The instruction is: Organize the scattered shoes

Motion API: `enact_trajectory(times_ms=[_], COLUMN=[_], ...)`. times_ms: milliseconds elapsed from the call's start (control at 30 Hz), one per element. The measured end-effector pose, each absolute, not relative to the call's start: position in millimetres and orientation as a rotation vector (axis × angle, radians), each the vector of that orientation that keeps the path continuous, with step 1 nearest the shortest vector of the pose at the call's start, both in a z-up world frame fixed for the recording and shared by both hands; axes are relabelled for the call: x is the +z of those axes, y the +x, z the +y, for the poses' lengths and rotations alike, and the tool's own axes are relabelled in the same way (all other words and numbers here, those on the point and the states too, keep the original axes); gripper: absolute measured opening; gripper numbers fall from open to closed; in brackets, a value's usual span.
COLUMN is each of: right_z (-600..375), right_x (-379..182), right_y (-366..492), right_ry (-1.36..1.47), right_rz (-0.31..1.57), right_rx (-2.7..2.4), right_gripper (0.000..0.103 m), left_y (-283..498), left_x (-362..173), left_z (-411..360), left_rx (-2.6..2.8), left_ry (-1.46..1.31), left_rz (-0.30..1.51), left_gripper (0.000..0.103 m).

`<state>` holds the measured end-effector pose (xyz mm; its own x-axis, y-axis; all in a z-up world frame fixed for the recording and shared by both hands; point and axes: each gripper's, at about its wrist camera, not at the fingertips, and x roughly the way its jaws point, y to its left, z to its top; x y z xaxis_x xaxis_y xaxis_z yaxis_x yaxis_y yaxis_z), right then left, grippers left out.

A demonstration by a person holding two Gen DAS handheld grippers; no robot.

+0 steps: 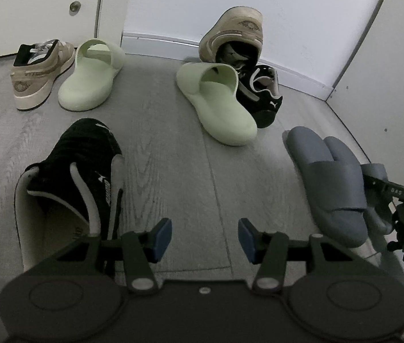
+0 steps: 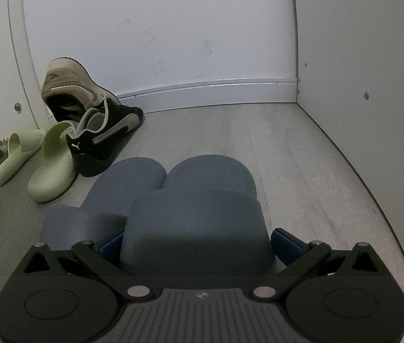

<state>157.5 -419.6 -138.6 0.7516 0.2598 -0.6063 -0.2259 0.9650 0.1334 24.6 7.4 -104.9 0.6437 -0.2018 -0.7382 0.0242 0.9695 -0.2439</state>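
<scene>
Shoes scattered over grey floor (image 1: 179, 171). Right gripper (image 2: 199, 243) clamped across strap of blue slide (image 2: 202, 228), beside its mate (image 2: 127, 177) near right wall. Left gripper (image 1: 205, 237) empty, jaws apart, above bare floor next to black sneaker (image 1: 82, 171). Risks: soft strap slipping from pads; slide nudging mate askew on set-down. Green slides (image 1: 216, 100), tan sneakers (image 1: 236, 34) unpaired.

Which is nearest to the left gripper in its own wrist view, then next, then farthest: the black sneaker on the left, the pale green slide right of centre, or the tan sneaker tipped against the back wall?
From the left gripper:
1. Black sneaker, close on the left.
2. Pale green slide, mid-floor, right of centre.
3. Tan sneaker, tipped up against the back wall.
</scene>
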Motion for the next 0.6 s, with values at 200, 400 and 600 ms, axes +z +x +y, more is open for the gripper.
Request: enact_trajectory(times_ms=[200,400,600], right_z=[-417.0,-414.6,-393.7], right_x=[-144.2,-124.0,-101.6], right_y=[157.0,149.9,130.6], right_ry=[0.028,0.060,0.074], right_rz=[0.686,0.659,0.617], right_rx=[0.250,0.268,0.276], right_gripper=[0.103,0.103,0.103], left_y=[24.3,19.4,13.1], left_x=[-102.7,-94.6,-92.5], left_z=[11.7,15.2,28.3], left_rx=[-0.106,-0.052,0.016], left_ry=[-0.215,-0.155,-0.149], left_rz=[0.855,0.843,0.839], left_gripper=[0.053,0.053,0.053])
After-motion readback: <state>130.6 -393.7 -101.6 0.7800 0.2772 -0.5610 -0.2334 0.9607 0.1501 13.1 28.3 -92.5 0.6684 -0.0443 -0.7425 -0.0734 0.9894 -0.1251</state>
